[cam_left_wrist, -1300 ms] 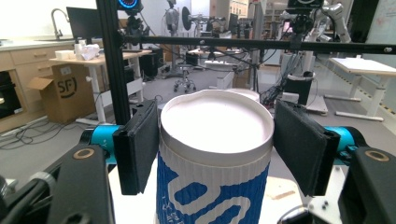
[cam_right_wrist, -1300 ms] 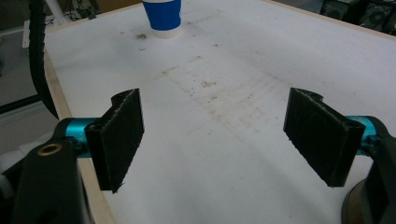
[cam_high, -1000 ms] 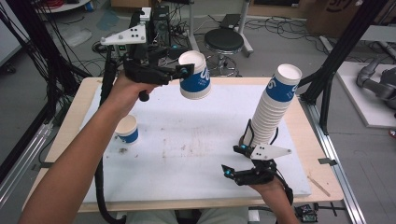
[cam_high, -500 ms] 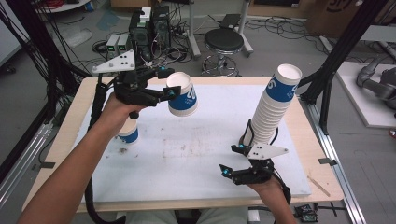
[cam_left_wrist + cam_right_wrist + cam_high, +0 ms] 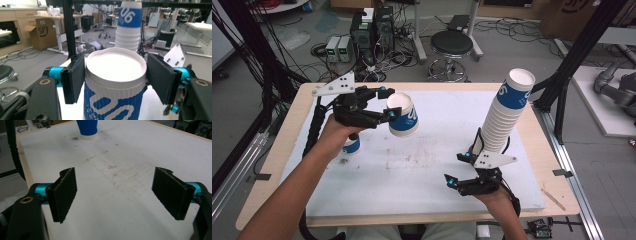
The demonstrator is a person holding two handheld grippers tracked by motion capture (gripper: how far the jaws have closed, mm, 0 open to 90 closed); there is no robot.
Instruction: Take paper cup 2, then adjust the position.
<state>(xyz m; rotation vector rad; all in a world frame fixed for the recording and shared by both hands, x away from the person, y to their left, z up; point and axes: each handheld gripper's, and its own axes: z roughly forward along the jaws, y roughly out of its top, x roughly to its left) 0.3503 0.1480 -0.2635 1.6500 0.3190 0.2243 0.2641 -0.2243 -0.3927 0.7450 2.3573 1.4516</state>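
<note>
The paper cup, blue-white w/ ribbed sleeve and rolled rim, has come lower and nearer the table vs. a second ago, clenched in the left gripper above the white mat; I judge it is going down to be placed. Right gripper rests released by the tall cup stack; another cup stands under the left hand.

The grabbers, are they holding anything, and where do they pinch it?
The left gripper pinches one paper cup by its sides just under the rim. The right gripper is open, holding nothing.
</note>
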